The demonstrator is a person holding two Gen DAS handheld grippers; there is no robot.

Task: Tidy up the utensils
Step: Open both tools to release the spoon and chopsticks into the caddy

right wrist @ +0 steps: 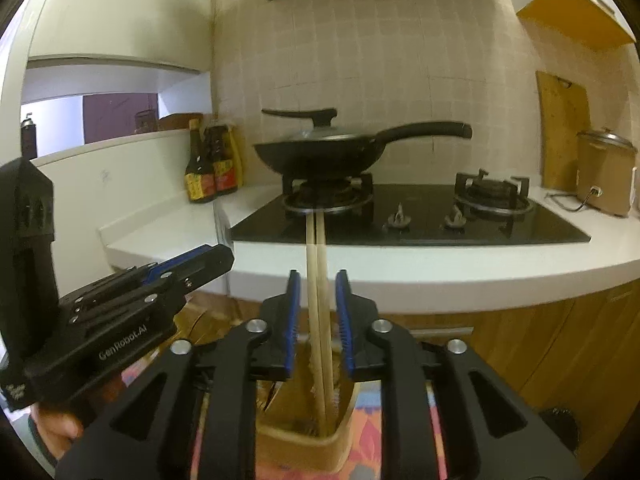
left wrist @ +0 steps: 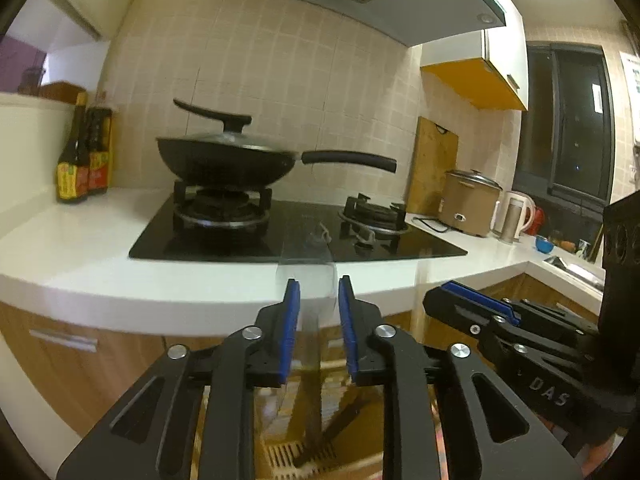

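Standing between our right gripper's [right wrist: 316, 280] blue pads, a pair of pale wooden chopsticks [right wrist: 319, 320] runs from a light wooden utensil holder [right wrist: 304, 446] at six o'clock in the right wrist view up toward twelve o'clock. The pads stand apart from the sticks on both sides, so these fingers are released. In our left gripper [left wrist: 318, 286] a clear, flat, glass-like utensil [left wrist: 306, 280] rises between the pads; its lower end reaches down toward six o'clock, over a slatted wooden rack [left wrist: 288, 454]. A gap shows on each side of it, so these fingers look released too, though the transparent edges are hard to trace. Beyond both grippers, at twelve o'clock, lies a white countertop [left wrist: 100, 276] with a black glass gas hob [left wrist: 296, 240]. A black lidded wok [left wrist: 228, 160] sits on its left burner. Two dark sauce bottles [left wrist: 82, 156] stand at nine o'clock, and a beige rice cooker [left wrist: 470, 204] at three o'clock.
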